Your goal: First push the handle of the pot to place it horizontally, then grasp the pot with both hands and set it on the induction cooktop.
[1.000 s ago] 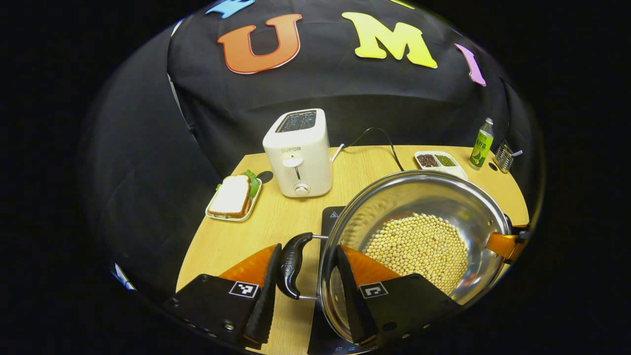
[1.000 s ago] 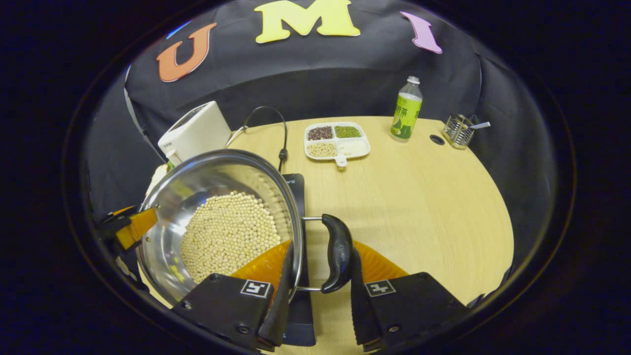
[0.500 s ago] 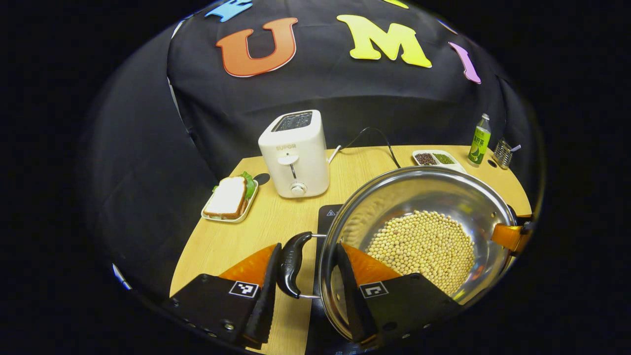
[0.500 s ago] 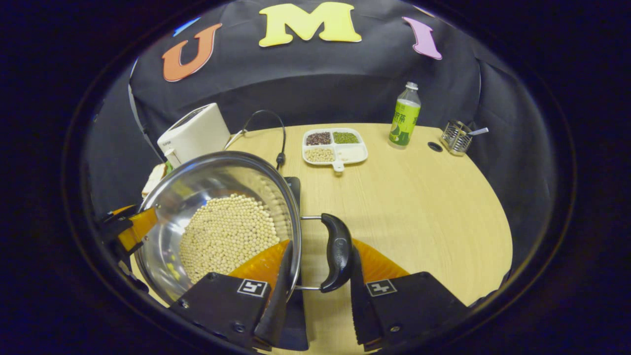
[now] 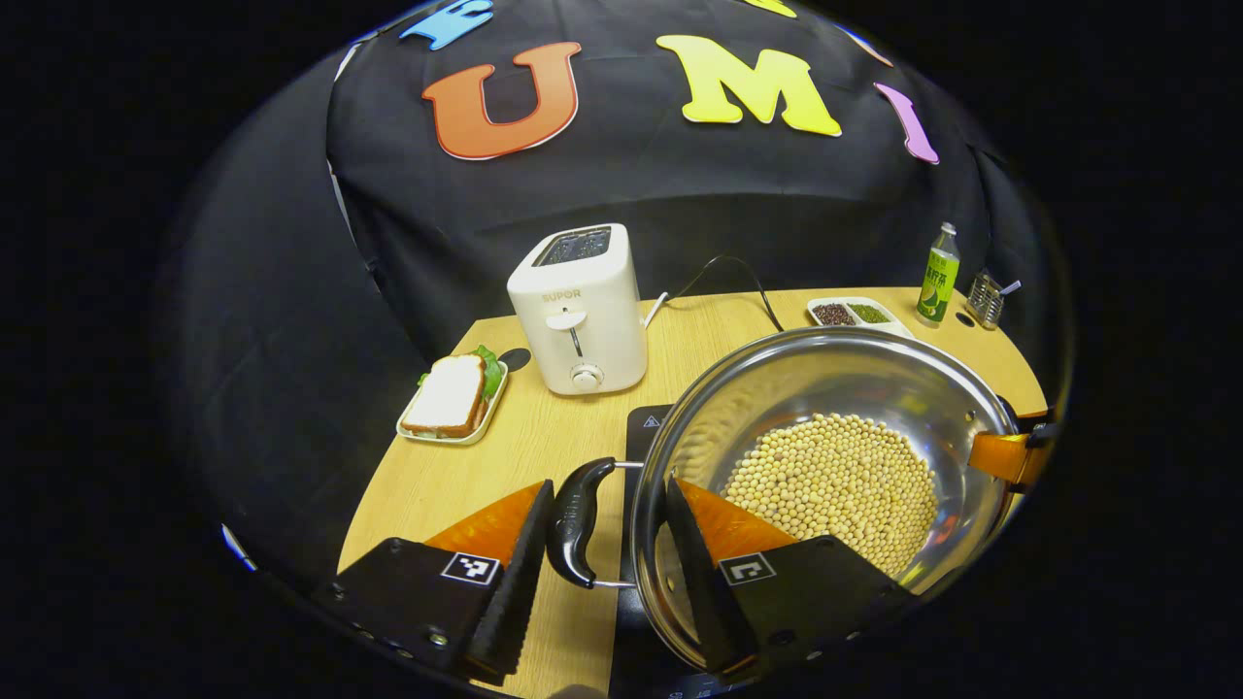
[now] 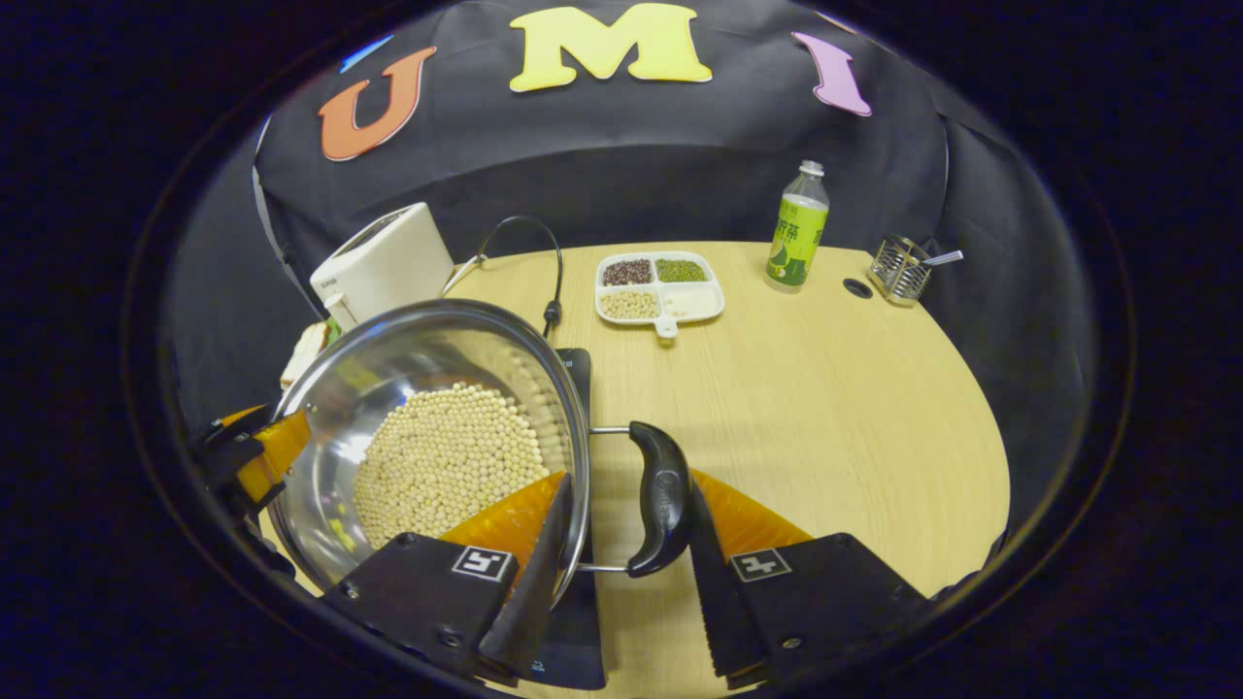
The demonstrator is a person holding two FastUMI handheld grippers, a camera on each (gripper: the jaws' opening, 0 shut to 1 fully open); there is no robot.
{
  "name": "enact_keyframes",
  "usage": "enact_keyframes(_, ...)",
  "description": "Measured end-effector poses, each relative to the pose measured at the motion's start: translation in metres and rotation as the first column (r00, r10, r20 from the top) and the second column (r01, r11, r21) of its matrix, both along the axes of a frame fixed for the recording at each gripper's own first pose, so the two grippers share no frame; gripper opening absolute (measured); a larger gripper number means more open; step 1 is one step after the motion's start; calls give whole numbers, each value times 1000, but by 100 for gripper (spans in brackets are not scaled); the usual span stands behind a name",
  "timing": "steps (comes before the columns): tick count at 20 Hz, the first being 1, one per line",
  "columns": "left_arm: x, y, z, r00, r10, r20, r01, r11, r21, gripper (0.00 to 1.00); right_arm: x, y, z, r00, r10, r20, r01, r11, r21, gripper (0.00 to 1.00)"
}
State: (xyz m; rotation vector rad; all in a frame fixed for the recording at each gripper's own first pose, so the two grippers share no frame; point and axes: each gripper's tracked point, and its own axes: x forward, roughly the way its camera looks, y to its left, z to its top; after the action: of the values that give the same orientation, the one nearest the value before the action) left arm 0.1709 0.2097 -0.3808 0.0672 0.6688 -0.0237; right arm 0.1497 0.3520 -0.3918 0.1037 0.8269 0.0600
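A steel pot holding soybeans hangs level between both grippers, over the black induction cooktop. My left gripper is shut on the pot's black left handle, one finger outside the handle and the other inside the rim. In the right gripper view the pot sits at the left, and my right gripper is shut the same way on the right handle. Each gripper also shows across the pot in the other's view: the right gripper and the left gripper. The cooktop is mostly hidden under the pot.
A white toaster and a sandwich on a plate stand at the back left. Its cable runs behind the cooktop. A divided tray of beans, a green bottle and a wire holder line the far edge. Bare wooden table lies to the right.
Both grippers keep their hold on the handles. The pot and grippers have shifted slightly, so the toaster, tray and bottle have slid a little in both views.
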Motion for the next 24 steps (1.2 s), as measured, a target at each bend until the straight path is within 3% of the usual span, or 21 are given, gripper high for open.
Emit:
enact_keyframes(1,3,1,5,1000,8,30,-7,1000,-2,79,1,-2,7,1000,4,25,-4,1000,-2,72)
enact_keyframes(2,3,7,17,997,18,71,-19,1000,10,90,4,-3,15,998,15,59,-15,1000,-15,86)
enact_keyframes(3,4,9,24,996,22,92,-23,1000,13,96,5,-4,20,996,31,83,-28,999,-39,86)
enact_keyframes(5,0,5,32,995,22,102,-23,1000,4,96,5,-3,29,992,59,114,-54,997,-48,81)
enact_keyframes(14,-17,-15,73,986,19,163,-18,1000,-7,97,-11,-17,59,979,100,175,-91,994,-58,81)
enact_keyframes(24,-79,-65,183,941,25,337,-19,1000,-20,97,-60,-80,148,932,158,327,-132,986,-101,81)
